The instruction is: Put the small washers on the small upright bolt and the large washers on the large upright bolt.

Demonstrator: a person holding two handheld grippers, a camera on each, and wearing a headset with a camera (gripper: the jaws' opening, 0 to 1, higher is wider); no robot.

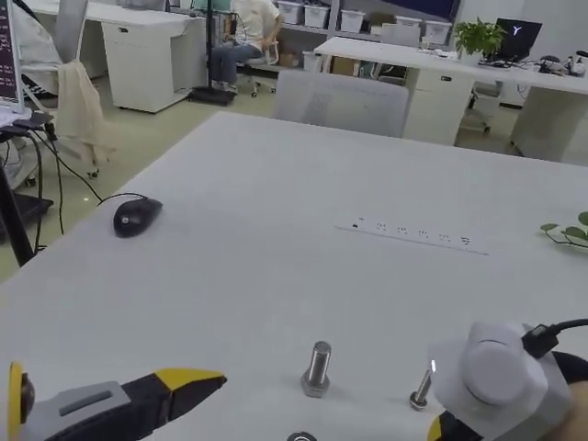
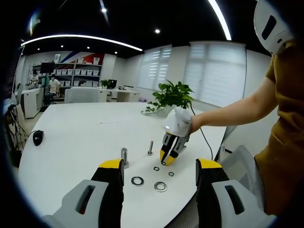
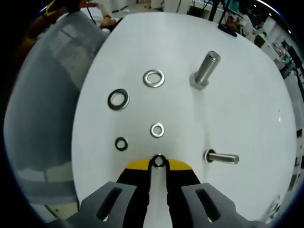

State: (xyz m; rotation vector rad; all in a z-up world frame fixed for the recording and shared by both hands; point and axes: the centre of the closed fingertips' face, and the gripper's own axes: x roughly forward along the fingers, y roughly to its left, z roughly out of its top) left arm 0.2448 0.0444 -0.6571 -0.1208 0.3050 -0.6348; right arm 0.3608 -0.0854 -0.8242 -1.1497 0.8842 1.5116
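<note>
This is an open-plan office. The long white bench (image 1: 276, 230) carries a computer mouse (image 1: 137, 216) on a cable and has a socket strip (image 1: 411, 235) set into its top, with a grey swivel chair (image 1: 342, 103) pushed up to its far edge. Beyond it stand more white desks (image 1: 386, 50), one with a dark screen (image 1: 517, 39) and a potted plant (image 1: 479, 37). A person (image 1: 243, 37) sits at a desk in front of shelves of storage bins (image 1: 317, 15). Window blinds (image 2: 216, 71) and strip ceiling lights (image 2: 80, 39) line the room.

Bright even office light, soft faint shadows, fisheye bending at edges, sharp focus
</note>
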